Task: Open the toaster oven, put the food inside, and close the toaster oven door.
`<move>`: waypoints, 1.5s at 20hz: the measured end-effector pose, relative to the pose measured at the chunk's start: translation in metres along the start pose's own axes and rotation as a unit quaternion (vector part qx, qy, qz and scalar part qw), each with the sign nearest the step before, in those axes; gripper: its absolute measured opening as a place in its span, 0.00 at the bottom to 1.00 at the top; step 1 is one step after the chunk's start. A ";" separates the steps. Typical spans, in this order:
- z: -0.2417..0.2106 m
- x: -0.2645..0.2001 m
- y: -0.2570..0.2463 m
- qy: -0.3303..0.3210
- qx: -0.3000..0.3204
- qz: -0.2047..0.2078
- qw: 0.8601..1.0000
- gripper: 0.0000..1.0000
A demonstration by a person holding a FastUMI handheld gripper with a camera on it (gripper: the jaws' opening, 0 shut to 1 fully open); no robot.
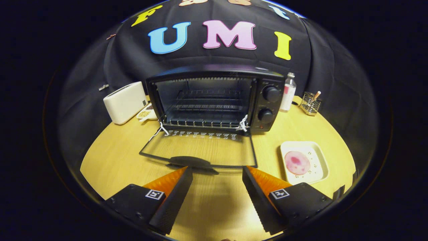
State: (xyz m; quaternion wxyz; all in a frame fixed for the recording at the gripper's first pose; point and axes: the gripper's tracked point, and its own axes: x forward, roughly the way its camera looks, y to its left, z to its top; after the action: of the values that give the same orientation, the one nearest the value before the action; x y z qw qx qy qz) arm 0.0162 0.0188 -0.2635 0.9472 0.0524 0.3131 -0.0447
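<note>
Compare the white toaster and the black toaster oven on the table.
The toaster is white, smaller and closed-sided; the toaster oven is black, larger, with its door folded down flat and two knobs. Both stand on the wooden table, beyond the open gripper.

We see the black toaster oven [214, 100] on the wooden table, its glass door [199, 149] folded down flat, wire rack bare. To its right, a round pink slice of food [297, 162] lies on a white plate [319, 155].
</note>
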 end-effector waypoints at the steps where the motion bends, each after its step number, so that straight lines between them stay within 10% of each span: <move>1: 0.010 -0.007 -0.010 -0.009 0.009 0.000 1.000 0.99; 11: 0.070 -0.051 -0.138 -0.041 0.095 0.000 0.995 1.00; 19: 0.027 -0.028 -0.204 0.066 0.223 0.049 0.971 0.99; 30: -0.027 0.020 -0.288 0.146 0.226 0.032 0.963 1.00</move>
State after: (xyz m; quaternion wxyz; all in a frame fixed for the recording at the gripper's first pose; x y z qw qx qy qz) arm -0.0176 -0.2640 -0.3180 0.8557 0.2809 0.4278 -0.0763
